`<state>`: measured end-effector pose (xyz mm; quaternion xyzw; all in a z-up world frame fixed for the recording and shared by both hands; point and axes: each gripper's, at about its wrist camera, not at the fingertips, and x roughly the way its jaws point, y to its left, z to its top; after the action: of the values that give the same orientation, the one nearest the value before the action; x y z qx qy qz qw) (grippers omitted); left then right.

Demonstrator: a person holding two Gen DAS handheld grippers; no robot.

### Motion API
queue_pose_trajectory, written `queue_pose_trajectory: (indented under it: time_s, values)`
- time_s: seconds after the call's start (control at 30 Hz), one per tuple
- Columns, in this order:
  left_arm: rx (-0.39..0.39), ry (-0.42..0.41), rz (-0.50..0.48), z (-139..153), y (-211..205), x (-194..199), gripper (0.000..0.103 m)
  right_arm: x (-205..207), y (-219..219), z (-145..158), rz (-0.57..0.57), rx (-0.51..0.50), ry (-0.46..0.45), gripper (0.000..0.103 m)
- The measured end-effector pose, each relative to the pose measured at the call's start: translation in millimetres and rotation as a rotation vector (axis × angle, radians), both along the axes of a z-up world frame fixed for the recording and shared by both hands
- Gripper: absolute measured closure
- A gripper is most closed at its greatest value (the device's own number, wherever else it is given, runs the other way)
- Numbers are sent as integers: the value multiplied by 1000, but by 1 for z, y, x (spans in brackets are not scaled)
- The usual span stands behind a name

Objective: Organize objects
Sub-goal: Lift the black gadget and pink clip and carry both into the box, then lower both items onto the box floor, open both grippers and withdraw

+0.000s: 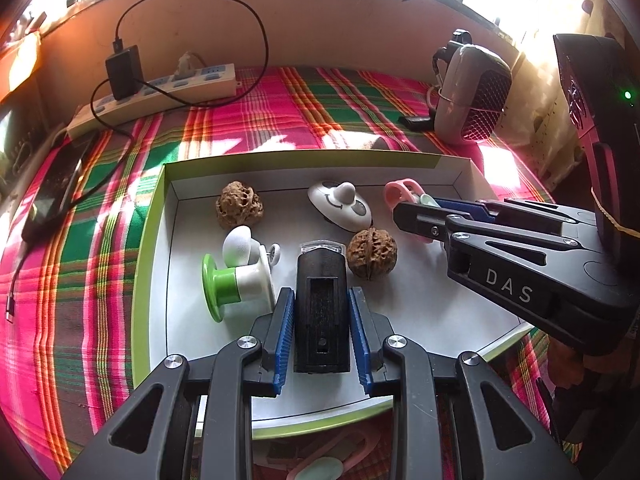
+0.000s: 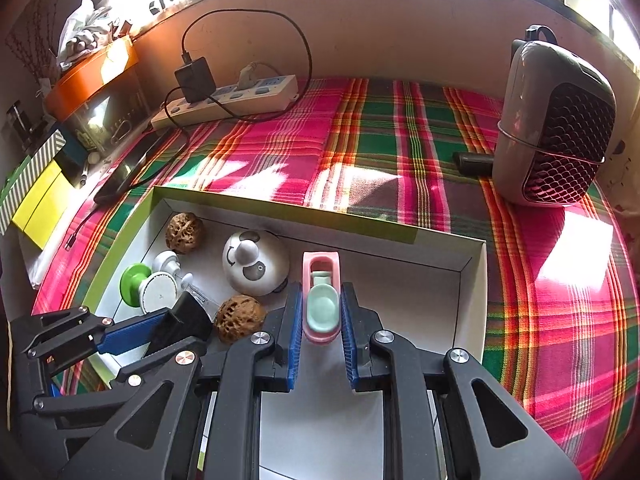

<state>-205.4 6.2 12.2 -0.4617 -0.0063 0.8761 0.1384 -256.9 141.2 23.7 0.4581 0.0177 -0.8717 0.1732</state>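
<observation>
A white tray with a green rim lies on the plaid cloth. My left gripper is shut on a black rectangular device with a clear tip over the tray's near side; the device also shows in the right wrist view. My right gripper is shut on a pink and mint clip-like object, seen at the tray's right in the left wrist view. In the tray lie two walnuts, a white panda-face piece and a green and white roller.
A power strip with a black charger and cable lies at the back left. A grey and black speaker stands at the back right. A phone lies left of the tray. Another pink and mint item lies near the front edge.
</observation>
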Motion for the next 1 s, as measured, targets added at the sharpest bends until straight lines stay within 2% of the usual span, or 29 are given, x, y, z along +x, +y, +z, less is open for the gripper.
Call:
queue_pose_trajectory:
  time_s: [1.0]
  values:
    - [0, 6, 0, 2, 0, -1, 77, 3, 0, -2, -11, -12, 0, 84]
